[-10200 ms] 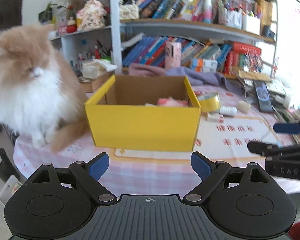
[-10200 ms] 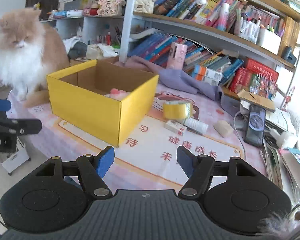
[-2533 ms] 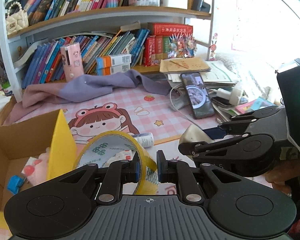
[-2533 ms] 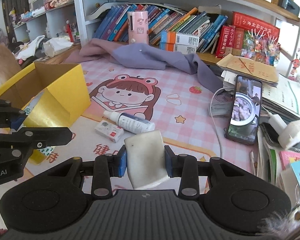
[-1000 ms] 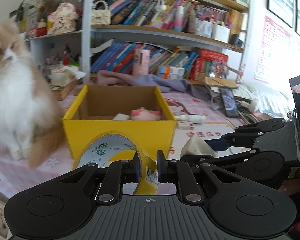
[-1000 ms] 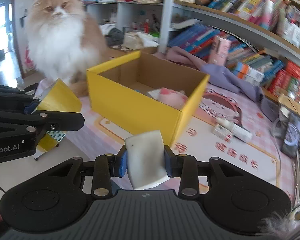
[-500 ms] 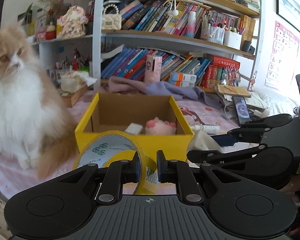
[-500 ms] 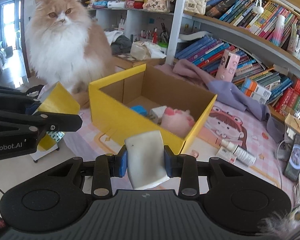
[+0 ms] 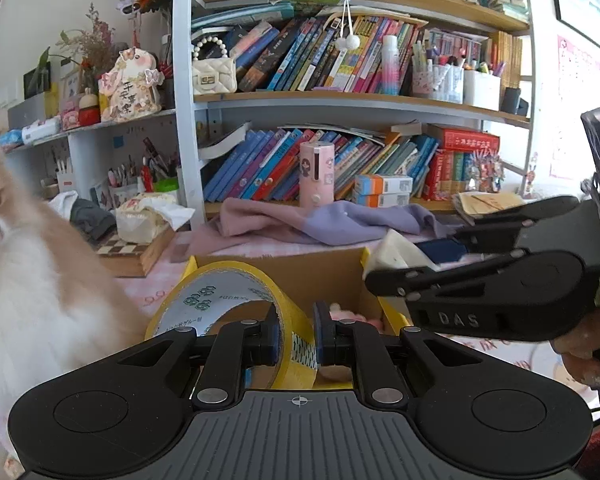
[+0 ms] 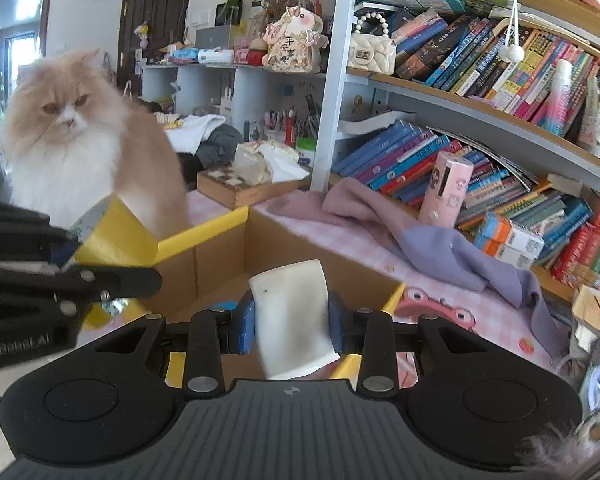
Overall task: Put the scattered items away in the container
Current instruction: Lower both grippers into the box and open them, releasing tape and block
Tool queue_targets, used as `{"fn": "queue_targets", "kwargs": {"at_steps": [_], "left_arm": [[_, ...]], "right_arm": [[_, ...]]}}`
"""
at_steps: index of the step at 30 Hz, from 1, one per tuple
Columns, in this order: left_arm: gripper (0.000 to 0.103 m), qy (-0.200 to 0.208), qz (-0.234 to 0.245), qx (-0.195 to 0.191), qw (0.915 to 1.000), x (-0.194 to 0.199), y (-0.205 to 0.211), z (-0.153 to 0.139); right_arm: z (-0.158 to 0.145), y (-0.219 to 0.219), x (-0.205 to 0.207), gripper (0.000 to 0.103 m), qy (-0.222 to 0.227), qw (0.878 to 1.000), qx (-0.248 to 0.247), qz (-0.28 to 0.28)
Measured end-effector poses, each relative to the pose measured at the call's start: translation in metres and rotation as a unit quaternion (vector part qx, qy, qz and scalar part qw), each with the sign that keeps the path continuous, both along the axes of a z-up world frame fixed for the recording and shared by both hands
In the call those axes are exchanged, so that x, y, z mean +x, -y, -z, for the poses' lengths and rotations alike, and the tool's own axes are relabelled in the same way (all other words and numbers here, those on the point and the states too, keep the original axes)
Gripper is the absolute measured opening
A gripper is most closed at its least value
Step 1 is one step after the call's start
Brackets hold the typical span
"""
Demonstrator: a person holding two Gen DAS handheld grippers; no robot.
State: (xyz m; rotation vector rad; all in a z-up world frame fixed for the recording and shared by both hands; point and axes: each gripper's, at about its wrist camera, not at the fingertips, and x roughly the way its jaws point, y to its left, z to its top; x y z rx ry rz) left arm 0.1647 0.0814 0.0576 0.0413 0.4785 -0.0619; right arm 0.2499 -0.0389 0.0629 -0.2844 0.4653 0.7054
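Note:
My left gripper (image 9: 294, 338) is shut on the wall of a yellow tape roll (image 9: 228, 300), held just over the near edge of the yellow cardboard box (image 9: 324, 276). My right gripper (image 10: 291, 322) is shut on a white eraser-like block (image 10: 292, 316), held over the same box (image 10: 220, 256). In the left wrist view the right gripper (image 9: 396, 264) with the white block (image 9: 392, 254) hangs at the right, over the box's right wall. In the right wrist view the left gripper (image 10: 72, 264) with the tape roll (image 10: 116, 236) is at the left. A pink toy (image 9: 340, 312) and a blue item (image 10: 220, 306) lie in the box.
A fluffy orange and white cat (image 10: 80, 144) sits close by the box's left side, also seen as the cat (image 9: 28, 280) in the left wrist view. A purple cloth (image 10: 420, 240), a pink canister (image 10: 444, 188) and bookshelves (image 9: 360, 100) stand behind the box. A hand (image 9: 580, 344) holds the right gripper.
Both grippers have moved forward and up towards the box with their loads still held; the box now fills the lower view and its near wall has dropped out of sight.

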Motion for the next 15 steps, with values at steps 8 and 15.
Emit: {"fn": "queue_targets", "kwargs": {"at_steps": [8,15], "left_arm": [[0.014,-0.053,-0.004,0.001,0.9986,0.055,0.003,0.02],[0.013,-0.109,0.004,0.024,0.9937,0.087,0.011,0.047]], "right_arm": [[-0.001,-0.028,0.072,0.033,-0.035,0.999,0.012,-0.021],[0.028,-0.075,0.12,0.033,-0.113,0.992,-0.019,-0.059]]}}
